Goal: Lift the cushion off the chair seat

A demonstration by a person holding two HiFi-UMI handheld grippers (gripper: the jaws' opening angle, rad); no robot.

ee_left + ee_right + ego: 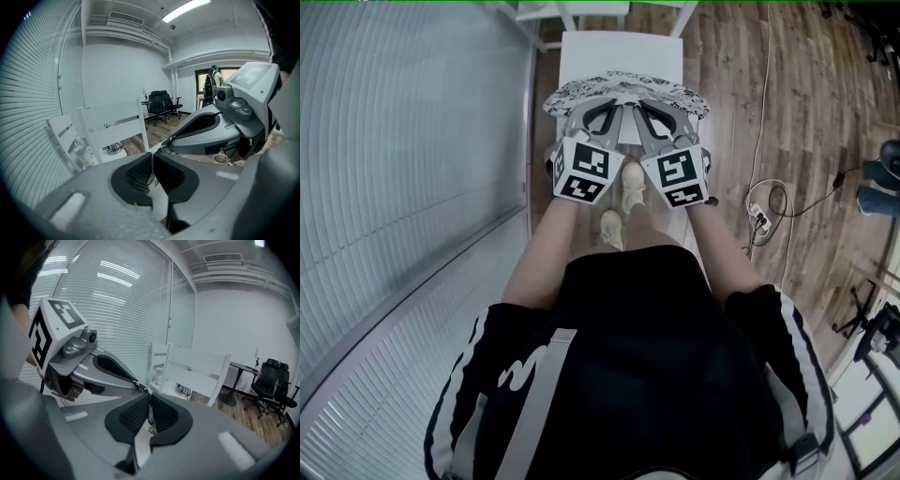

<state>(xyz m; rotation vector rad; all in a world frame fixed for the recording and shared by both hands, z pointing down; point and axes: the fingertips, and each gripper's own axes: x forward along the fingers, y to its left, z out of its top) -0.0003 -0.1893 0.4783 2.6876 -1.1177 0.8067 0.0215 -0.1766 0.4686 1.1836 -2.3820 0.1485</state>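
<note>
Cushion (623,94), black-and-white patterned, is held by its near edge over the front of the white chair seat (619,52); whether it touches the seat cannot be told. The left gripper (598,117) has its jaws pressed together on that thin edge. The right gripper (654,118), just beside it, pinches the same edge the same way.
</note>
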